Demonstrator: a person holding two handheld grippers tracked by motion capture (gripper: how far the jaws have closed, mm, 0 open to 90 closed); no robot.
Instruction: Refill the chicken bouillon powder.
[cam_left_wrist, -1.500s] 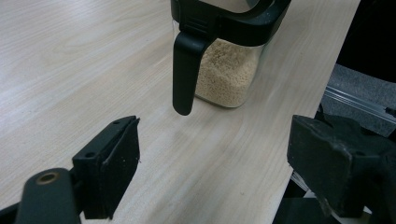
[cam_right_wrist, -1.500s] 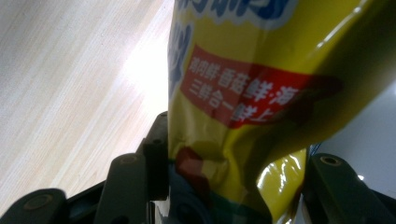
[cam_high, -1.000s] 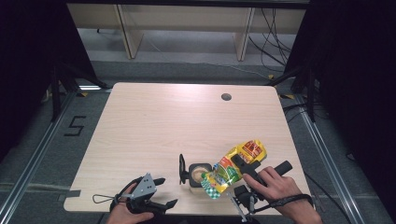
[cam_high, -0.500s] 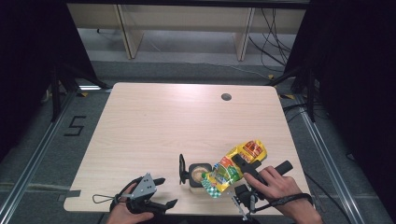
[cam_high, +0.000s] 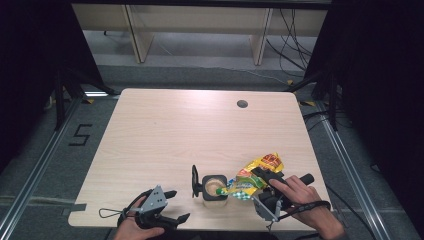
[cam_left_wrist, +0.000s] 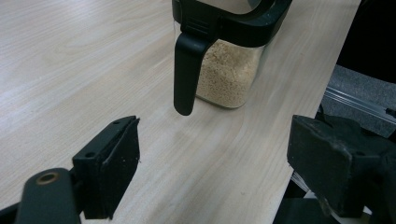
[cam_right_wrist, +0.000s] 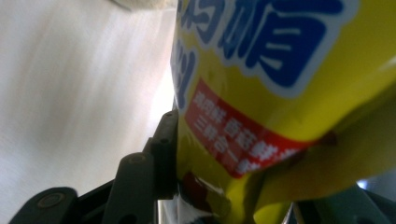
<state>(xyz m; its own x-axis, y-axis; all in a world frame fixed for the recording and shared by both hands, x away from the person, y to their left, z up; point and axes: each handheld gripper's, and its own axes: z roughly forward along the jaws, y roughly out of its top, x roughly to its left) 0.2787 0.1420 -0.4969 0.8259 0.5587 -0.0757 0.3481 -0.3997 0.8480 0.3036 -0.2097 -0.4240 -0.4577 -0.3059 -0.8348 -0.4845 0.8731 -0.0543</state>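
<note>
While the right gripper (cam_high: 265, 176) clamps the yellow snack bag (cam_high: 252, 177) across its middle, the bag lies slantwise over the near right part of the wooden table (cam_high: 200, 130), its long axis running from upper right down to lower left, and its lower end reaches the open mouth of the clear container (cam_high: 214, 187) with the black rim. In the right gripper view the jaw pad presses into the printed foil (cam_right_wrist: 261, 93), so the hold looks firm. The container stands upright near the front edge, its flip lid (cam_high: 195, 181) raised on the left side, and pale granules fill its lower half (cam_left_wrist: 226, 74). It stands between the two hands, just left of the bag's mouth and to the right of the left gripper (cam_high: 167, 205), which rests wide open at the table's near edge, holding nothing and pointed toward the container's hanging latch (cam_left_wrist: 186, 74). Judging from this, pouring depends on keeping the bag's low end over the opening; the left gripper is the nearer one free to steady the container.
</note>
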